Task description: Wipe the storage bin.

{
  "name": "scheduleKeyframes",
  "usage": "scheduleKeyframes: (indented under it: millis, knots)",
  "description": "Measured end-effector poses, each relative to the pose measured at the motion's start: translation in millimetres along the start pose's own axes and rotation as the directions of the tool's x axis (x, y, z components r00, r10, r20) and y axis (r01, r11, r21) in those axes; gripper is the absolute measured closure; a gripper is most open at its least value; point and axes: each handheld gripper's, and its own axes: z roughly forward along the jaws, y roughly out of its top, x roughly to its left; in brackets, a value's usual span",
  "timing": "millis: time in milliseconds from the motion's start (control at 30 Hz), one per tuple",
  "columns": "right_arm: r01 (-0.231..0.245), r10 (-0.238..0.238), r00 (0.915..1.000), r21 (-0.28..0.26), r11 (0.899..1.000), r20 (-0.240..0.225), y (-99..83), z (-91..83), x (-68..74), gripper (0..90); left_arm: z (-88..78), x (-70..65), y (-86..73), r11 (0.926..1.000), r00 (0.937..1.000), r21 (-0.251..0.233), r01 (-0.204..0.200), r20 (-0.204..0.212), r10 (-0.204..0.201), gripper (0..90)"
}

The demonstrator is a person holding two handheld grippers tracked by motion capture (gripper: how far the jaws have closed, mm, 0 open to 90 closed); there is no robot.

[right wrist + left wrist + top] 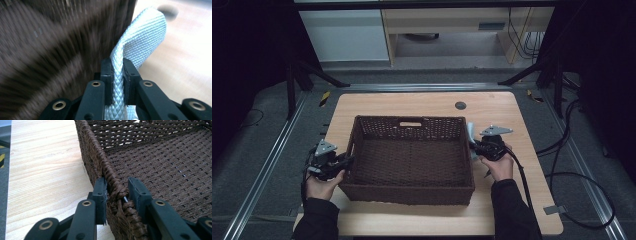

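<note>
— Dark room all round, one pale wooden table [512, 107] lit in the middle, and that big brown wicker basket [412, 160] sitting square on it. What is the person doing?

— Working at both sides of it. The left gripper [117, 195] has its jaws clamped over the basket's left rim, one pad outside the wall, one inside, so the basket is pinned in place.

— And the other one?

— The right gripper [117, 75] is nearly closed, pinching a pale woven strap [142, 37] that stands up just beside the basket's right wall. In the high view the strap [470, 134] shows at the basket's far right corner, by that hand [499, 165].

— So which step is this?

— I'd say the strap is grasped and about to go into the basket, with the left side acting as an anchor.

— What does that need?

— Probably lifting the strap clear of the rim, carrying it over the woven floor, then opening the jaws, while the left grip holds steady.
</note>
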Motion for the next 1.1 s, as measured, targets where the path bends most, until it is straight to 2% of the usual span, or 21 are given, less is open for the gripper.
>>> scheduleKeyframes:
  millis: [100, 200, 333, 433, 633, 700, 767, 833, 933, 1033, 1100]
  knots:
    - [0.009, -0.008, 0.9999, -0.07, 0.998, 0.013, 12.1, -13.4, -1.2, 81.6, 0.1, 0.1, 0.1, 1.0, 1.0, 0.0, 0.0, 0.0, 0.0, 68.4]
    - [0.011, -0.011, 0.9999, -0.102, 0.995, 0.008, 17.5, -18.9, -3.1, 81.6, 0.6, 0.4, 0.5, 1.0, 1.0, 0.0, 0.003, 0.0, -0.003, 68.5]
    - [0.033, -0.033, 0.9994, -0.048, 0.998, 0.009, 11.8, -13.6, -2.4, 81.7, 2.5, 1.5, 1.8, 1.0, 1.0, -0.003, 0.009, 0.003, -0.009, 68.7]
    - [0.024, -0.024, 0.9997, -0.005, 1.0, 0.005, 3.3, -7.4, -3.9, 81.7, 4.4, 2.5, 3.2, 0.9999, 0.9999, -0.005, 0.01, 0.006, -0.01, 68.7]
    - [0.013, -0.013, 0.9999, 0.099, 0.995, 0.0, -15.5, 8.6, -3.7, 81.7, 7.0, 3.5, 5.8, 0.9999, 0.9999, -0.004, 0.01, 0.011, -0.01, 68.0]
    - [0.006, -0.005, 1.0, 0.127, 0.992, -0.007, -20.0, 14.2, -2.5, 81.6, 6.7, 4.2, 5.8, 0.9999, 0.9998, -0.002, 0.015, 0.009, -0.015, 66.5]
    - [0.007, -0.005, 0.9999, 0.133, 0.991, -0.016, -21.0, 16.7, -2.0, 81.6, 6.3, 4.9, 6.1, 0.9998, 0.9997, 0.001, 0.021, -0.012, -0.021, 60.0]
    - [0.0, 0.002, 0.9998, 0.115, 0.993, -0.017, -18.7, 13.9, -2.3, 81.6, 5.9, 6.0, 5.9, 0.9996, 0.9995, -0.002, 0.028, -0.014, -0.028, 54.7]
    - [-0.006, 0.006, 0.9999, 0.053, 0.999, -0.014, -11.6, 1.5, -3.6, 81.6, 3.3, 7.1, 6.2, 0.9992, 0.9992, -0.014, 0.037, -0.014, -0.037, 48.2]
    - [-0.008, 0.008, 0.9998, -0.022, 1.0, -0.017, -2.2, -15.5, -3.1, 81.6, -1.2, 5.3, 7.2, 0.9993, 0.9996, -0.027, 0.027, -0.011, -0.027, 46.7]
    - [0.0, -0.001, 0.9998, -0.056, 0.998, -0.021, 3.6, -25.2, -0.3, 81.6, -3.8, 2.4, 7.6, 0.9996, 0.9998, -0.027, 0.005, -0.017, -0.006, 48.1]
